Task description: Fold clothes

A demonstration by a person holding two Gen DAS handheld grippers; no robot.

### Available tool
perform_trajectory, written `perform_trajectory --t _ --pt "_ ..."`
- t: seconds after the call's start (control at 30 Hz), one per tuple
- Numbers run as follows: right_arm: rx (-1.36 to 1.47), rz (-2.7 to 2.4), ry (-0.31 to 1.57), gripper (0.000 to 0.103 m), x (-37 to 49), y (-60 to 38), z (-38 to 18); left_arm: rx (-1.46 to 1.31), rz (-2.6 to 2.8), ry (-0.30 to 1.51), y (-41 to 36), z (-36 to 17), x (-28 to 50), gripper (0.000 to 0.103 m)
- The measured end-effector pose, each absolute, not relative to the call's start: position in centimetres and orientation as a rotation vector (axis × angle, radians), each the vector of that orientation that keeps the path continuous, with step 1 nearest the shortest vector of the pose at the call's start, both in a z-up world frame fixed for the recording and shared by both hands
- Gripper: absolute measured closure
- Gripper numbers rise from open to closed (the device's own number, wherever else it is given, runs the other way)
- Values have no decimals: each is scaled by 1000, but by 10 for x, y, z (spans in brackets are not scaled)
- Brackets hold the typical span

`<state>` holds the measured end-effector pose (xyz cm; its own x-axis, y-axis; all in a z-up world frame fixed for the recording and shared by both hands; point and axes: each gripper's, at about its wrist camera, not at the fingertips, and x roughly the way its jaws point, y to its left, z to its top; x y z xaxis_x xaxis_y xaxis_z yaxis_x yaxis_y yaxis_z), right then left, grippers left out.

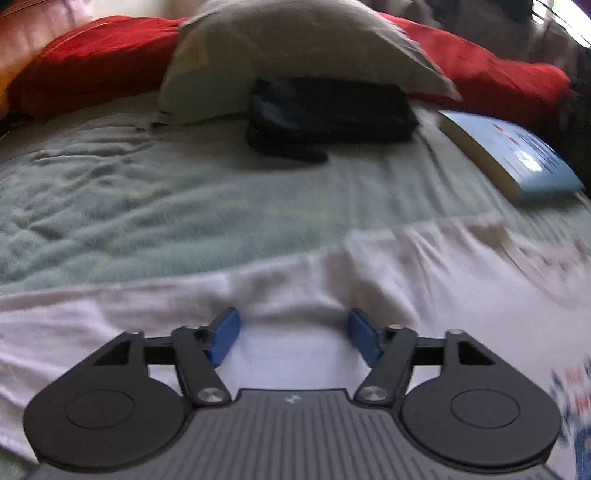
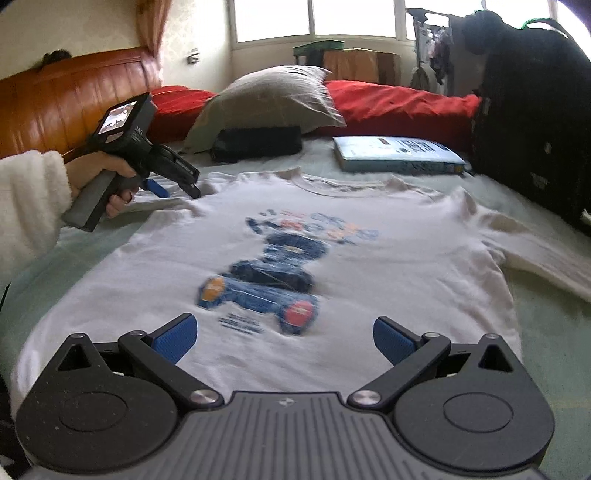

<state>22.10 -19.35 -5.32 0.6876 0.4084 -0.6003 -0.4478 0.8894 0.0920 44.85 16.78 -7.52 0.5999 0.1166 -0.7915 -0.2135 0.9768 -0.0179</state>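
Both claws hang released: right gripper [image 2: 284, 341] over the hem, left gripper [image 1: 293, 334] by a sleeve; white T-shirt [image 2: 332, 266] lies spread flat, no fold made yet.

Pale green sheet [image 2: 546, 332] covers the bed; grey pillow [image 2: 269, 99] at the far centre, leaning on a red blanket [image 2: 399, 105] that runs along the far side; black pouch [image 2: 258, 142] lies touching the pillow's near edge; light blue book [image 2: 395, 155] flat to its right; brown headboard [image 2: 55, 99] far left; windows [image 2: 317, 18] beyond.
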Motion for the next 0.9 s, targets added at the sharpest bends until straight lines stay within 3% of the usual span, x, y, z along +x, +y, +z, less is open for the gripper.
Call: perform_trajectory --t 0.1,0.3,0.53,0.7,0.77,0.9 --pt "-18 457 658 0 226 -209 -57 -127 241 897 173 -79 472 22" --pt "62 448 661 0 223 -227 -56 -187 278 899 183 -65 481 27" --pt "33 490 702 0 218 -216 -57 -155 14 913 143 -33 435 21" --pt "13 506 728 0 218 -210 -62 -115 -25 1001 115 -66 456 21" --pt "24 494 737 0 221 -213 -64 -89 14 968 112 -76 470 13" --pt "47 479 752 0 225 -217 -68 -83 82 934 114 -82 501 9"
